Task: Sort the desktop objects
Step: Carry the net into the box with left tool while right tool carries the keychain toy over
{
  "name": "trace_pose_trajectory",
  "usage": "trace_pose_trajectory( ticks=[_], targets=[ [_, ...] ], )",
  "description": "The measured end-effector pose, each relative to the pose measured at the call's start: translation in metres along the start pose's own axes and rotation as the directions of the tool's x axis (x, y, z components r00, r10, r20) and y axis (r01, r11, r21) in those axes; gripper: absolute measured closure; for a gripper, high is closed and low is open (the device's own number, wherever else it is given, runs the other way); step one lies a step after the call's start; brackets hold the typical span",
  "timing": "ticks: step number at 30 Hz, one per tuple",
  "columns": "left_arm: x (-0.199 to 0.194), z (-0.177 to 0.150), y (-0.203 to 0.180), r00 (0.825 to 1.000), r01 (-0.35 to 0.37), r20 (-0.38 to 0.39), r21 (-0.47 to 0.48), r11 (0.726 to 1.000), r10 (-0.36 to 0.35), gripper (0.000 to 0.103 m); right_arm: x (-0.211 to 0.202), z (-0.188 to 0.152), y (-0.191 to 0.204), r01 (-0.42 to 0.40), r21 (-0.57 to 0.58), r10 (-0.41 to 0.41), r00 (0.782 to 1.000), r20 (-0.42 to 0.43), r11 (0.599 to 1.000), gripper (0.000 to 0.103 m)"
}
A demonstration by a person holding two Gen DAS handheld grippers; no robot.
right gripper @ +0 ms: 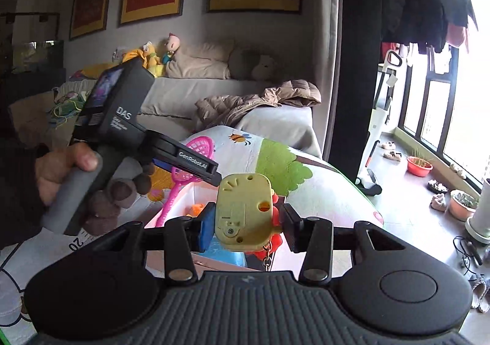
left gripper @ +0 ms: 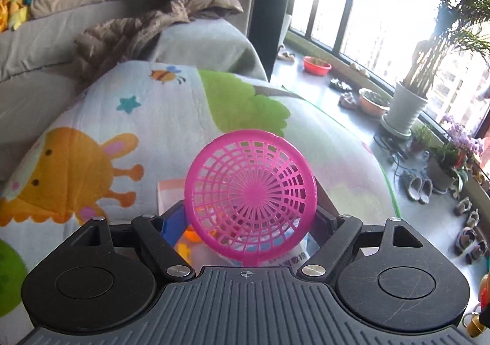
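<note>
My left gripper (left gripper: 249,216) is shut on a pink plastic mesh scoop (left gripper: 249,195), whose round net faces the camera and hides the fingertips. In the right wrist view the same scoop (right gripper: 196,155) sticks out of the left gripper (right gripper: 196,168), with its handle hanging down. My right gripper (right gripper: 248,222) is shut on a yellow toy (right gripper: 243,213) with red parts and a small chain, held above a white box (right gripper: 190,195) that holds orange and blue toys. The box also shows below the scoop in the left wrist view (left gripper: 171,191).
A cartoon-print blanket (left gripper: 128,136) covers the surface under both grippers. A brown plush toy (right gripper: 116,198) lies left of the box. A sofa with a brown jacket (right gripper: 257,100) stands behind. Plant pots (left gripper: 404,106) and shoes (left gripper: 419,188) line the floor at the right.
</note>
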State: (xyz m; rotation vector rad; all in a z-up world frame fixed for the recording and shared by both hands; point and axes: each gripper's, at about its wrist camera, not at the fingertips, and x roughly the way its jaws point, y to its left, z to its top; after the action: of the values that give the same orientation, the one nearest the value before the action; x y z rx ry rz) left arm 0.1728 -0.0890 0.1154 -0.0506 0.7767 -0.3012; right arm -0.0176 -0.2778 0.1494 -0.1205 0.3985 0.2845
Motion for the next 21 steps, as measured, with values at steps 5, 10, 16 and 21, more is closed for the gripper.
trace_pose_trajectory(
  ticks=[5,10,16,21],
  targets=[
    [0.022,-0.007,0.018,0.996,0.05,-0.078,-0.006,0.999,-0.051,0.007,0.034,0.012,-0.013,-0.009,0.035,0.011,0.999,-0.05,0.999,0.059],
    [-0.025,-0.035,0.048,0.999,0.044,0.014,-0.017,0.999,-0.043,0.003,0.075,0.03,-0.017,-0.062,0.084,0.068,0.995,-0.068,0.995,0.059],
    [-0.055,-0.097,0.057,0.986,-0.126,0.125,0.099,0.987,0.114,0.001,0.149,0.042,-0.003,-0.052,0.053,0.058,0.991,-0.118,0.997,0.058],
    [-0.065,-0.128,0.066,0.976,-0.168,0.153,0.075,0.983,0.155,0.0,0.197,0.026,0.009,0.014,0.042,-0.005,0.978,-0.206,0.999,0.052]
  ],
)
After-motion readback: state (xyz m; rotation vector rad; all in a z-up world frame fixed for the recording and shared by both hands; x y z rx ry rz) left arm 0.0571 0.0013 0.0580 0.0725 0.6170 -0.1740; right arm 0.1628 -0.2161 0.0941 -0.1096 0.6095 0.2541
